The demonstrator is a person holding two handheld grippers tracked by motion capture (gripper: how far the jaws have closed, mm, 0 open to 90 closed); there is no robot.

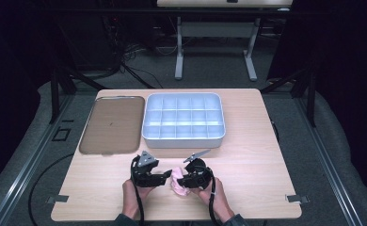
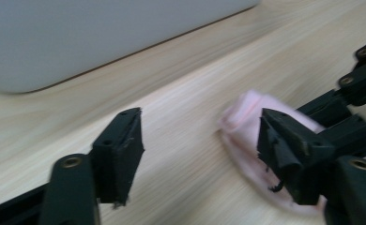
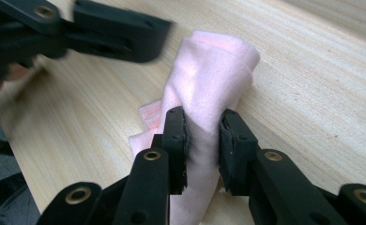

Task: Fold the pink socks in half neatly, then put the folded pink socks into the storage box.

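A folded pink cloth [image 1: 178,188] lies on the wooden table [image 1: 247,155] near its front edge, between my two grippers. In the right gripper view my right gripper [image 3: 203,126] is shut on the pink cloth [image 3: 214,70], with a fold pinched between the two black pads. My left gripper [image 1: 168,174] comes in from the left with its tips close to the cloth. In the left gripper view my left gripper [image 2: 200,126] stands open; the pink cloth [image 2: 247,117] lies by its right-hand jaw and partly behind it, and the pads do not press on it.
A white box with several compartments [image 1: 184,120] stands at the back middle of the table, and its wall [image 2: 101,37] is close ahead in the left gripper view. A flat brown tray [image 1: 111,125] lies to its left. Bare wood extends to the right.
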